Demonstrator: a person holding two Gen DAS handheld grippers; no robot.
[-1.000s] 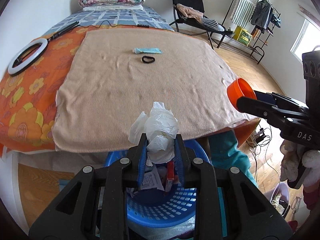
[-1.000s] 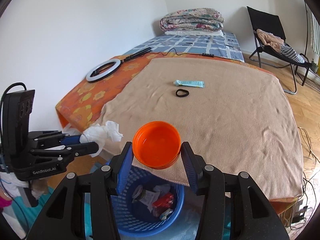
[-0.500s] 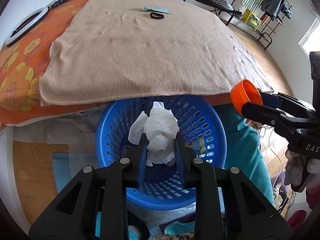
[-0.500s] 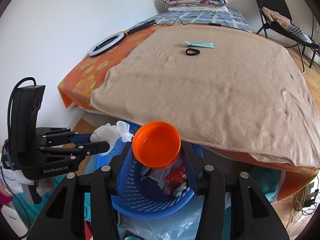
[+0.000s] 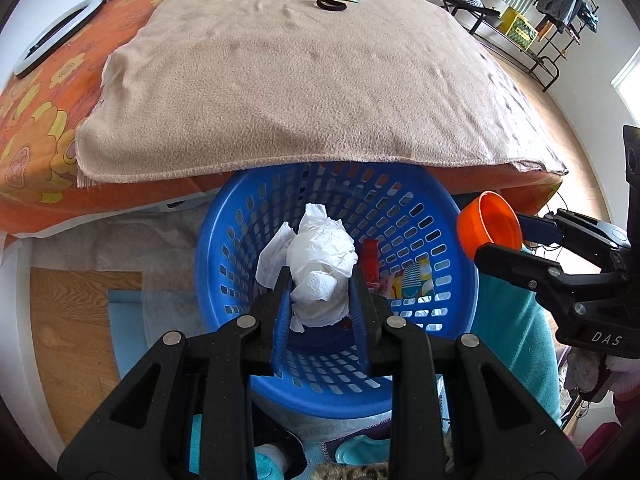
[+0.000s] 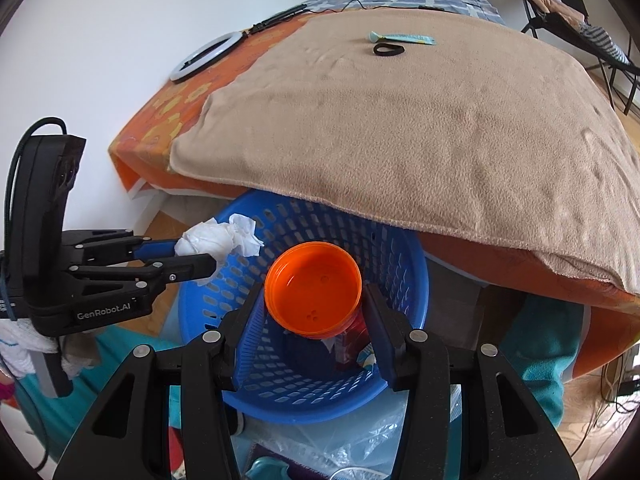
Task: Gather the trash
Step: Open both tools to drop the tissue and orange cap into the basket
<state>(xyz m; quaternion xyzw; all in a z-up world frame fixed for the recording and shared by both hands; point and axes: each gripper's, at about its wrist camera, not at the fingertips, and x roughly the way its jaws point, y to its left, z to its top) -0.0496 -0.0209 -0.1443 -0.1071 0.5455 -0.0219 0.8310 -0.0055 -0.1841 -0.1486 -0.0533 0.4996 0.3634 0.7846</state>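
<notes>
Left claw point(image 5: 320, 292) pinches crumpled tissue point(image 5: 320, 268), right claw point(image 6: 314, 312) pinches orange cup point(image 6: 314, 294), above blue basket point(image 5: 460, 280)

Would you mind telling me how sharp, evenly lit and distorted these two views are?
Left wrist view: sharp, soft daylight, the window at the right edge blown out; the blanket edge bows strongly. Right wrist view: equally sharp, a shadowed blue basket under the bed, dark fisheye corners.

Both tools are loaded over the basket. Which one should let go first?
Left, probably. The left tool holds the crumpled tissue squarely above the blue basket's opening. The right tool grips the orange cup over the basket too, but seen from the left it hangs nearer the rim.
</notes>
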